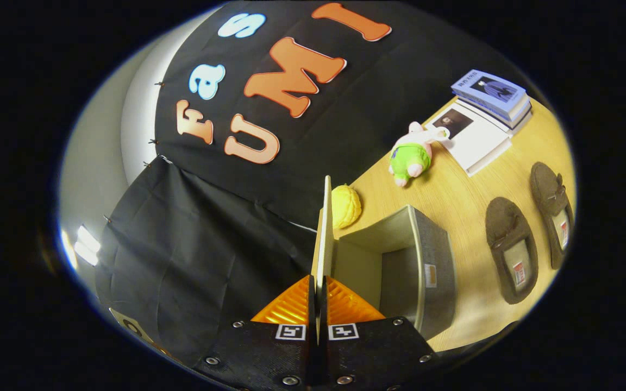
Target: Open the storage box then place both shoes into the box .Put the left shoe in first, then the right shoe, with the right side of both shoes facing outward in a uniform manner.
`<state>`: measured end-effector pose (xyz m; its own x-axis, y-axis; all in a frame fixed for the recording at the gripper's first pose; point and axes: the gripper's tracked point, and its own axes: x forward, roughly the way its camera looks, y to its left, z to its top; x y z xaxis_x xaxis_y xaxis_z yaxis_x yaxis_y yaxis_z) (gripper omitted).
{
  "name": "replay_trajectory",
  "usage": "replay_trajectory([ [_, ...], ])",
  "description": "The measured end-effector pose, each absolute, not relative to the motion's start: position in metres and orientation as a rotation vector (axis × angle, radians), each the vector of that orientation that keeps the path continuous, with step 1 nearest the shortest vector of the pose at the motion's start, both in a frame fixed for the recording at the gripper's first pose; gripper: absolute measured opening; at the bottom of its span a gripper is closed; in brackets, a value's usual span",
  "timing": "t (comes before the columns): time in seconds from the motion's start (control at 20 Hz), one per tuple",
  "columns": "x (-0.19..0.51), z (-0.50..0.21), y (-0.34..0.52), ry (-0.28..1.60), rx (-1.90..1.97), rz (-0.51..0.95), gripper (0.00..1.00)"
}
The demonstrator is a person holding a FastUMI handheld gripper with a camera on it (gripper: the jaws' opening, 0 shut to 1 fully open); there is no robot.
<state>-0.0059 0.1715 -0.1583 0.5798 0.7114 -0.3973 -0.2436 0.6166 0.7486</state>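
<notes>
Two fingers of my tongs (318, 293) are pressed together on the thin pale lid panel (324, 233) of the grey fabric storage box (427, 255), which I am holding swung up on edge, so the box stands open with its hollow showing just to the 3 o'clock side of the fingers. I judge the opening step is nearly finished; next I must let the lid go where it will stay back, then reach for the left shoe. Both brown suede slippers (511, 250) lie side by side on the light wooden desk (454, 195), well beyond the box towards 3 o'clock, apart from it and from each other. I cannot tell from here which one is the left. At about 1 o'clock sit a yellow ribbed plush toy (346, 205) close behind the box, a pink and green soft doll (412, 157), and a stack of books (489, 108) further off. None of these blocks the path to the shoes; the raised lid could fall shut if released carelessly.
</notes>
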Motion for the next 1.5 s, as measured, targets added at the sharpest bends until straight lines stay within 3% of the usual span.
replay_trajectory([
  [0.5,-0.021,-0.130,0.286,0.712,0.564,0.653,0.02],
  [0.85,-0.042,-0.151,0.358,0.738,0.459,0.723,0.04],
  [1.05,-0.055,-0.159,0.382,0.753,0.398,0.749,0.09],
  [1.3,-0.052,-0.172,0.376,0.734,0.301,0.729,0.81],
  [1.4,-0.049,-0.171,0.366,0.715,0.278,0.710,0.97],
  [1.5,-0.043,-0.169,0.355,0.692,0.272,0.691,0.98],
])
